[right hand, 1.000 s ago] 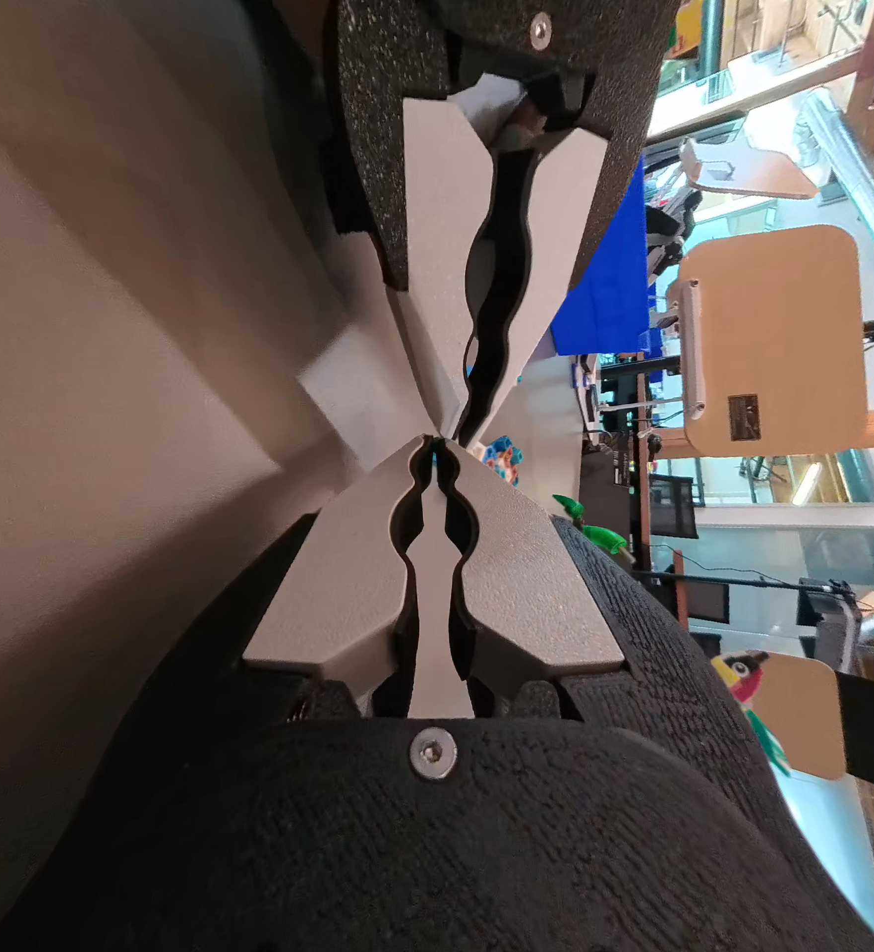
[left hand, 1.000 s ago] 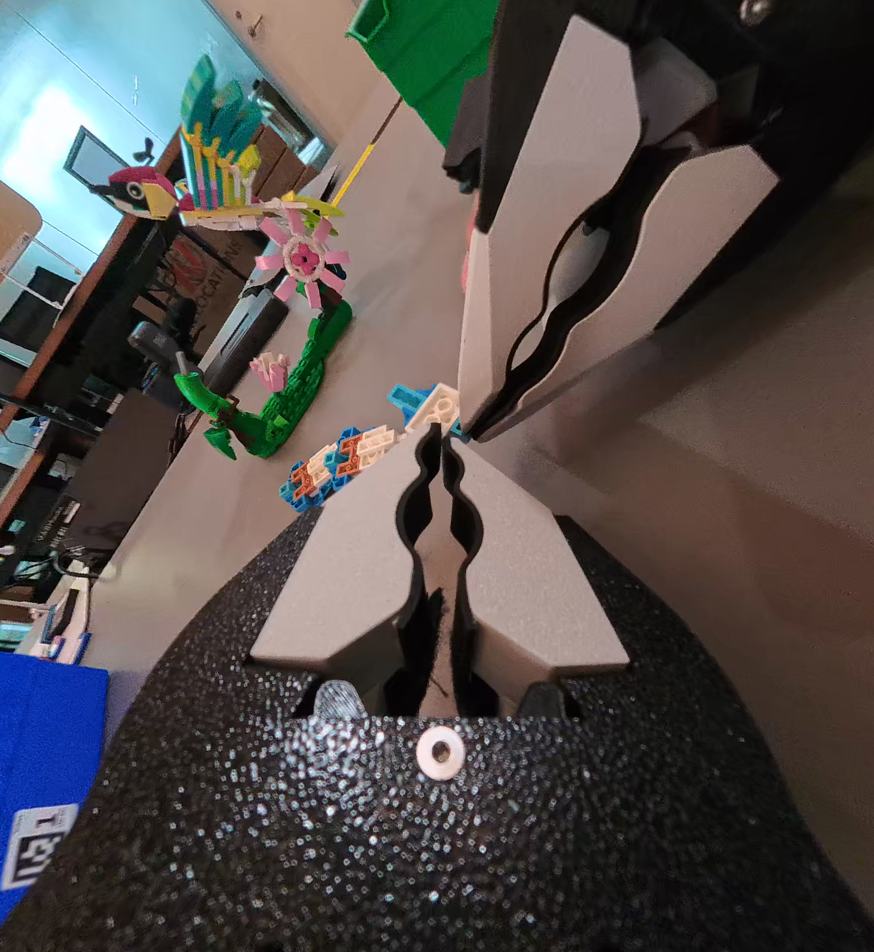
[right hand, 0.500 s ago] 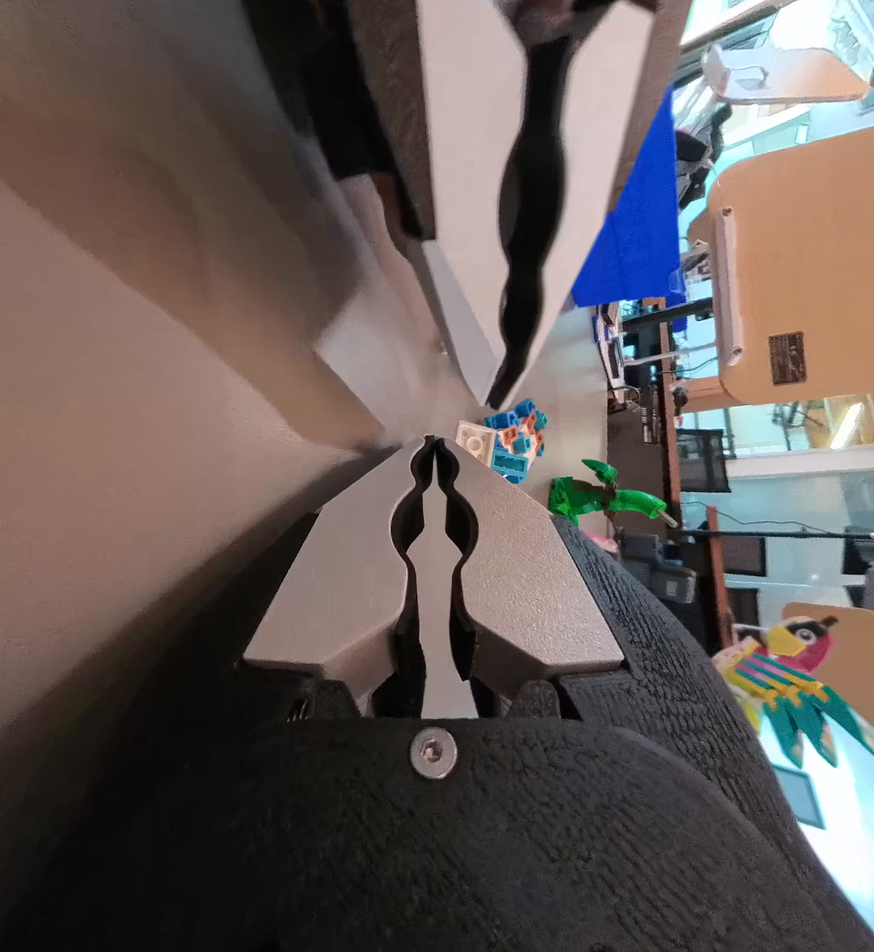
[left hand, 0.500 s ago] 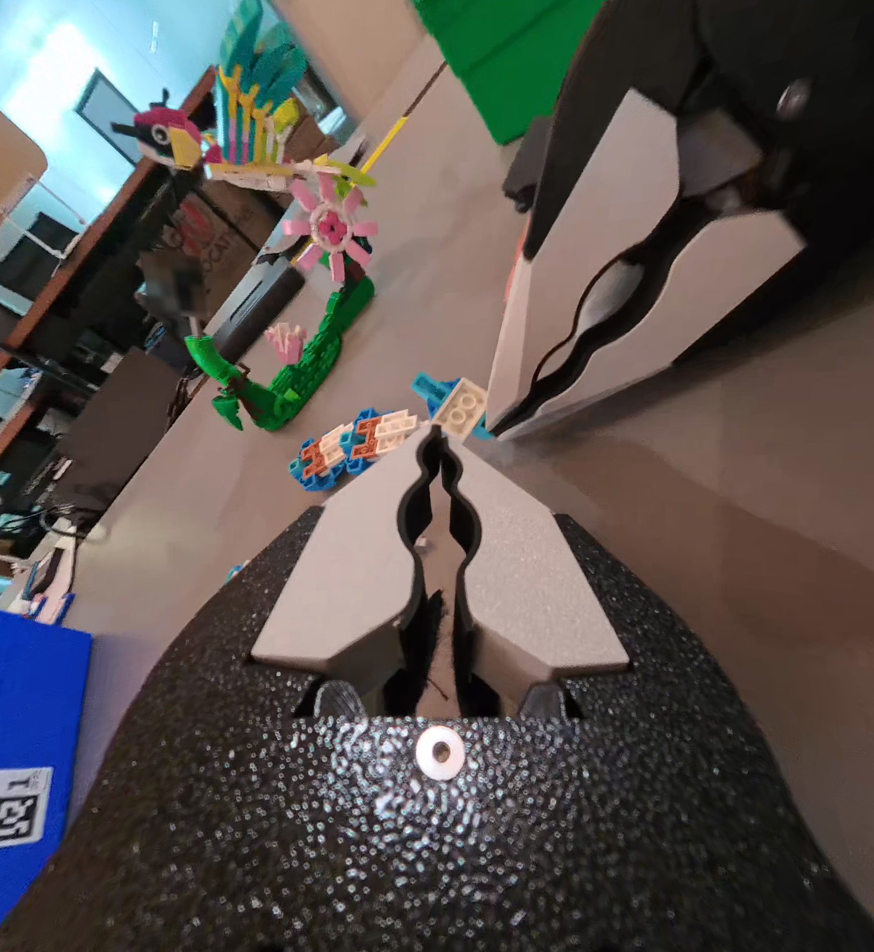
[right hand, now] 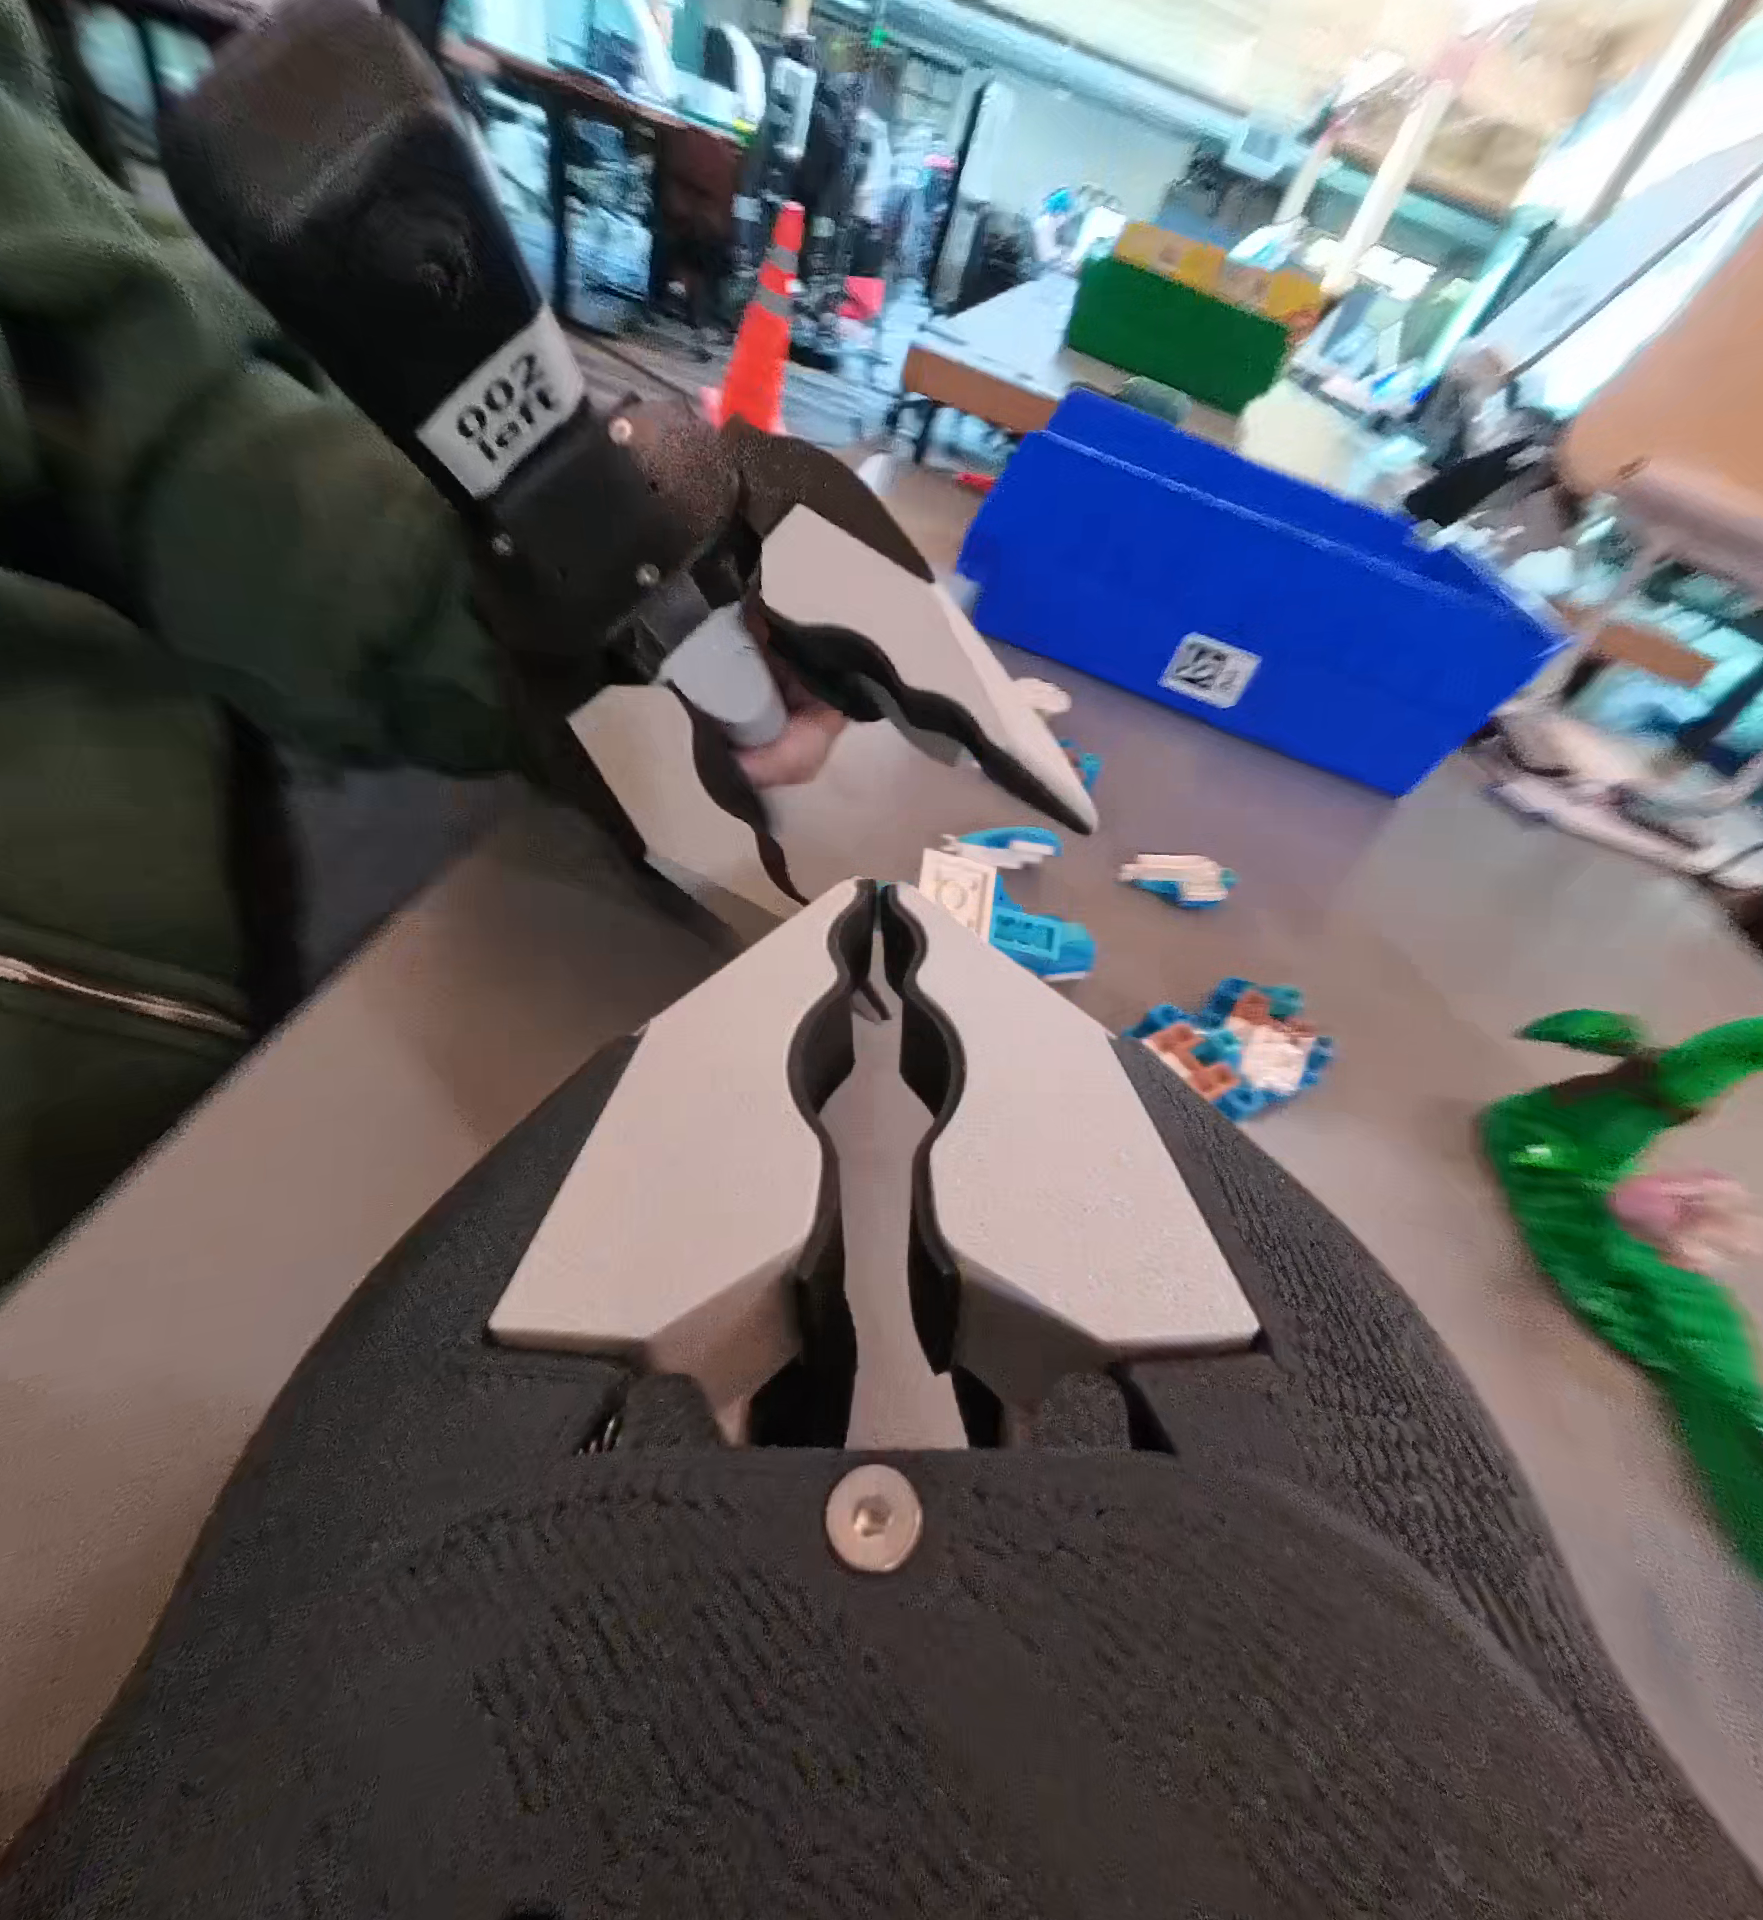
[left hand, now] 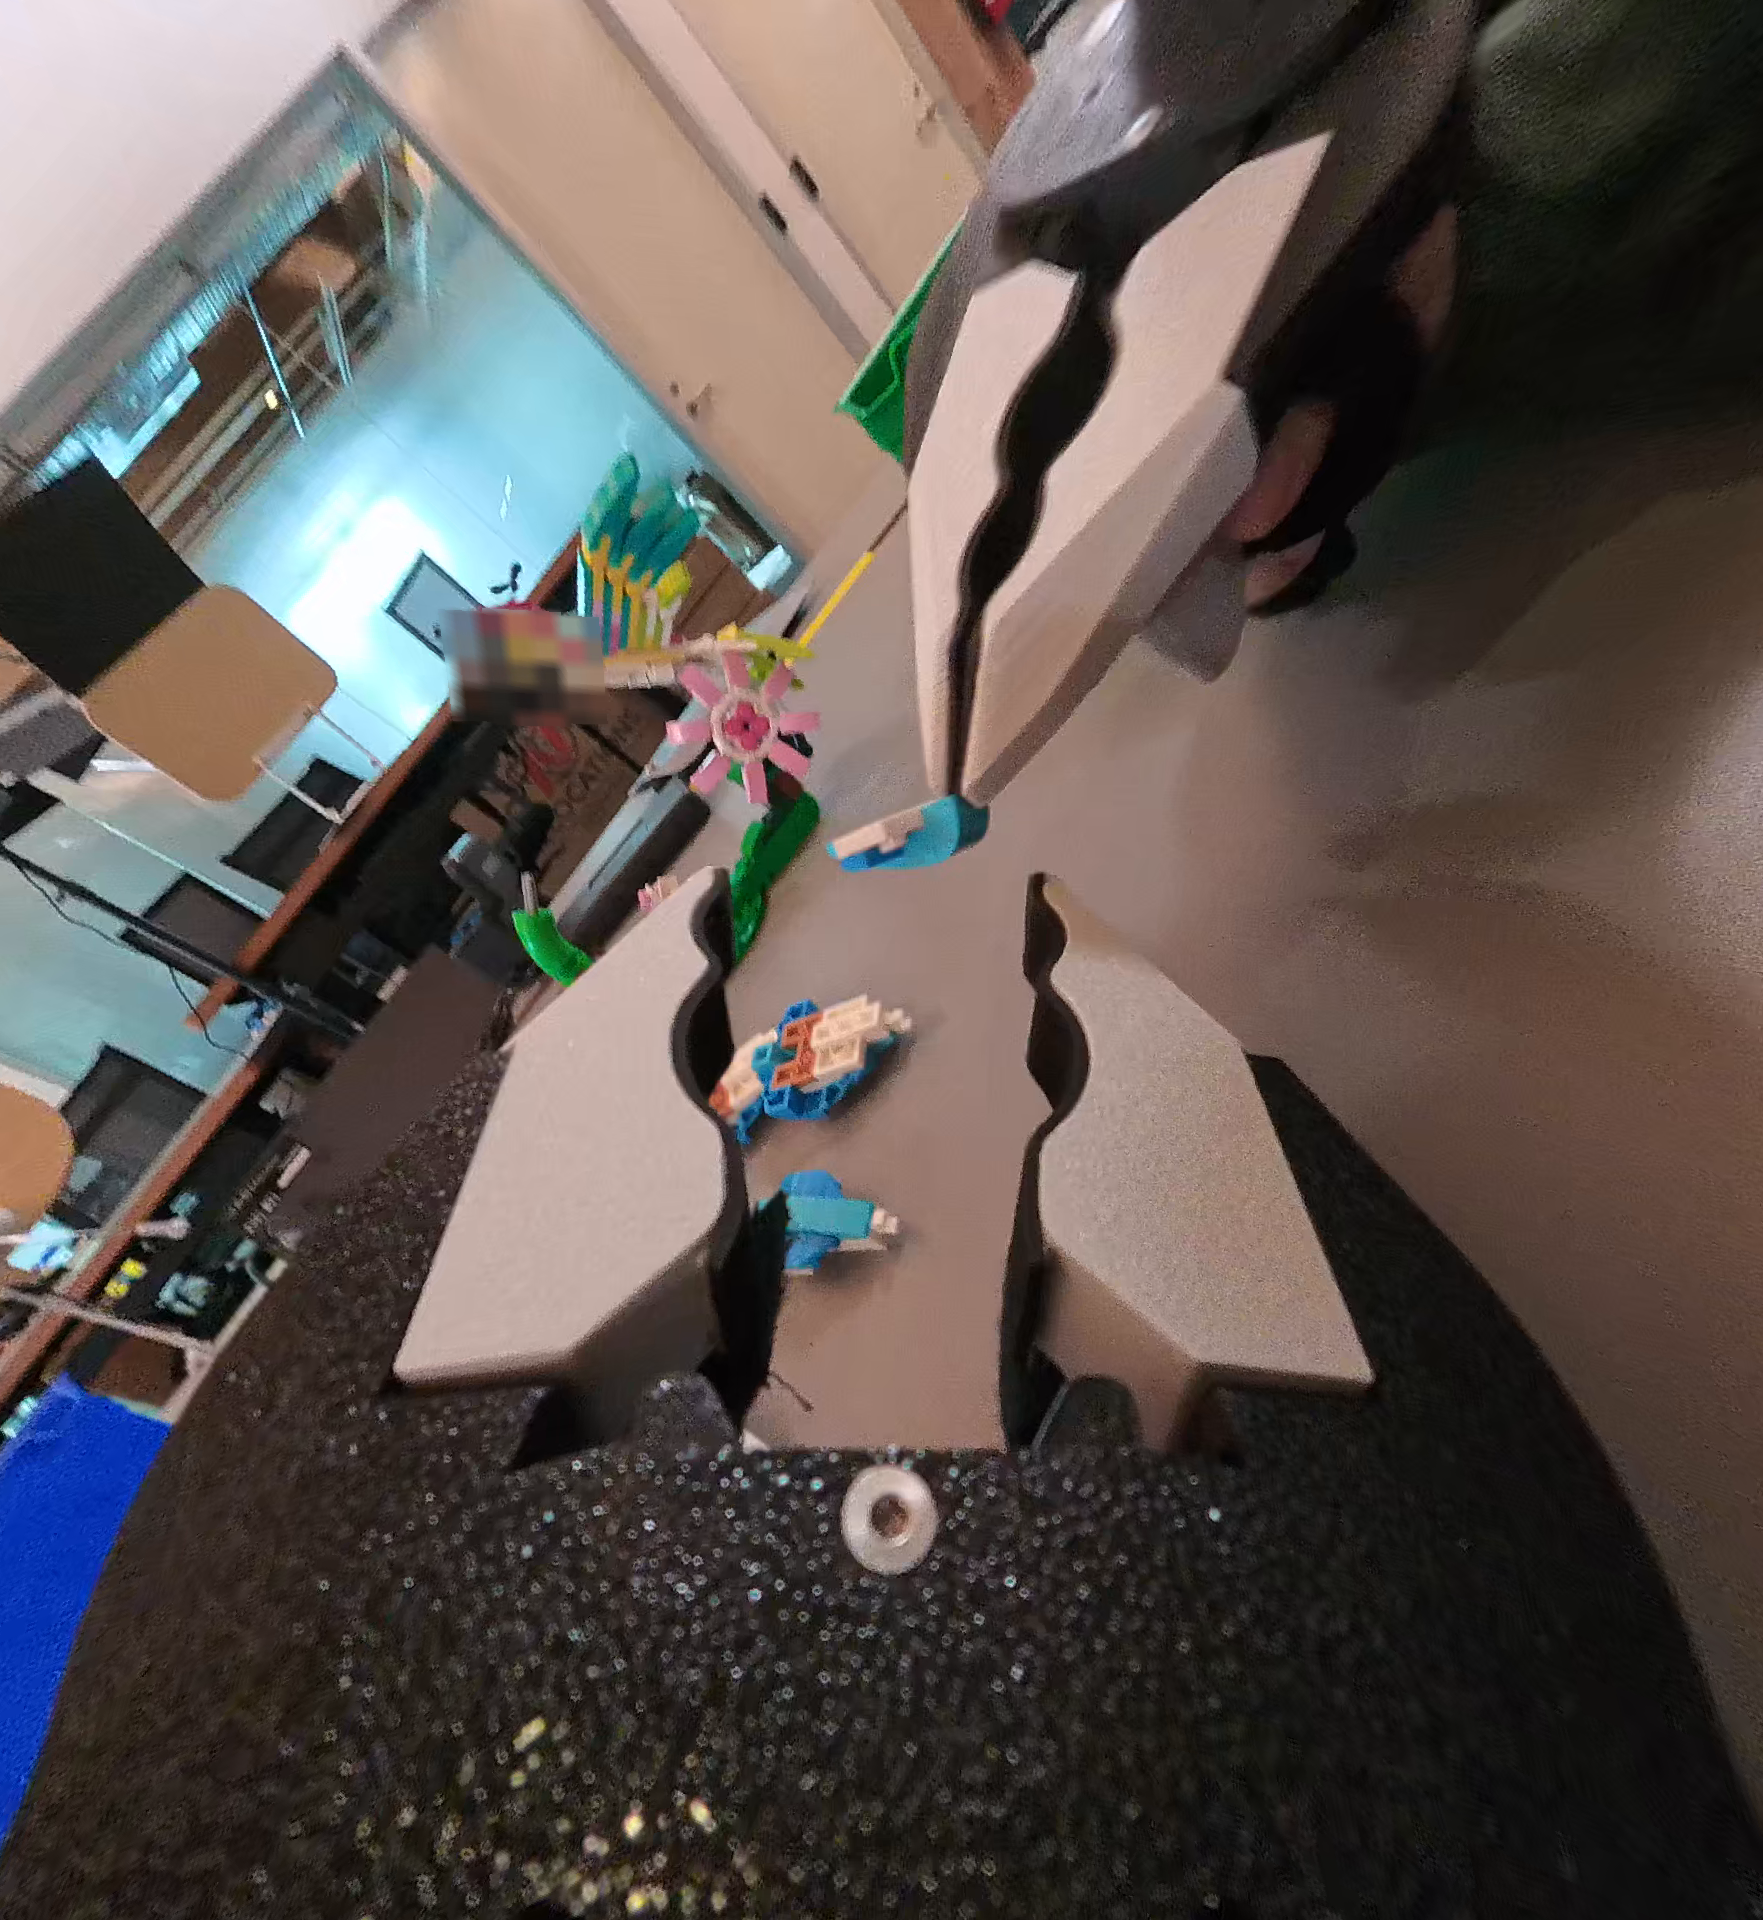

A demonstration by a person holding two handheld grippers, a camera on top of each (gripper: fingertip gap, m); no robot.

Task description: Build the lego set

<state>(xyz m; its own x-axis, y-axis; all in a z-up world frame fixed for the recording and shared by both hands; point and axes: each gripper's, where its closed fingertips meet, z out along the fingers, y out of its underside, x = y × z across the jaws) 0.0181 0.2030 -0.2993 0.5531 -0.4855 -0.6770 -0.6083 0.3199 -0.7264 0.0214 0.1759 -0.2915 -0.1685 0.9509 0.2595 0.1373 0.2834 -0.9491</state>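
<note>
We see left gripper (left hand: 877,904) spread wide, holding nothing, above grey table (left hand: 1479,935). Between its fingers: blue-white-orange brick cluster (left hand: 815,1060) near centre, small blue-and-white brick piece (left hand: 835,1231) toward 6 o'clock of cluster. Right gripper (right hand: 877,894) pinched nearly closed on blue-and-white brick piece with white stud plate (right hand: 1002,914), lifted off table; in left wrist view this piece (left hand: 908,836) hangs at right gripper's tips, 12 o'clock of cluster. Green brick vine with pink flowers (right hand: 1635,1226) at 3 o'clock, blurred. Blue bin (right hand: 1251,603) at 1 o'clock.
</note>
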